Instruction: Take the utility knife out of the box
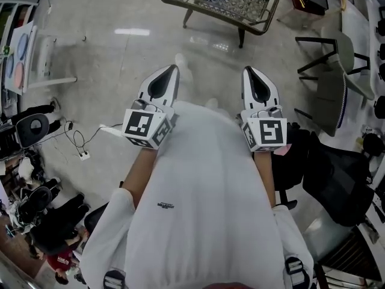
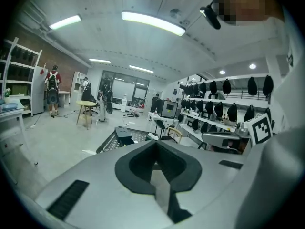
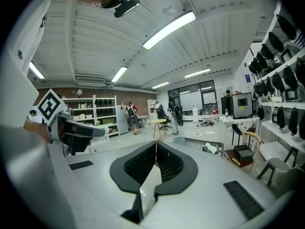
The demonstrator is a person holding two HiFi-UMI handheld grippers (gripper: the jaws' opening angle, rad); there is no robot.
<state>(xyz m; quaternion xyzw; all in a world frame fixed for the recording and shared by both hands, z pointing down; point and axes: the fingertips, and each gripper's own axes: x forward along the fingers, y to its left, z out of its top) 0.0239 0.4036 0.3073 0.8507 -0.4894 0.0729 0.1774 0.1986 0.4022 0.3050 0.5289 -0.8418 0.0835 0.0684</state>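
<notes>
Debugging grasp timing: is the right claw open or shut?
Shut: in the right gripper view the right claw closes tip to tip, with nothing between.

Lab, shelves [image 3: 90, 109], monitor [image 3: 241, 105], ceiling strip lights [image 3: 169, 30]

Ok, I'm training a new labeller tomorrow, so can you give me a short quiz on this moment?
1. True or false: the left tongs hold a utility knife.
2. The right tongs are: A) open and empty, B) shut and empty, C) shut on a box.
3. In the head view, where is the wire mesh basket relative to both tongs?

Key
1. False: they are shut with nothing between them.
2. B.
3. Ahead of both tips, at the top edge of the view, and touched by neither.
</notes>
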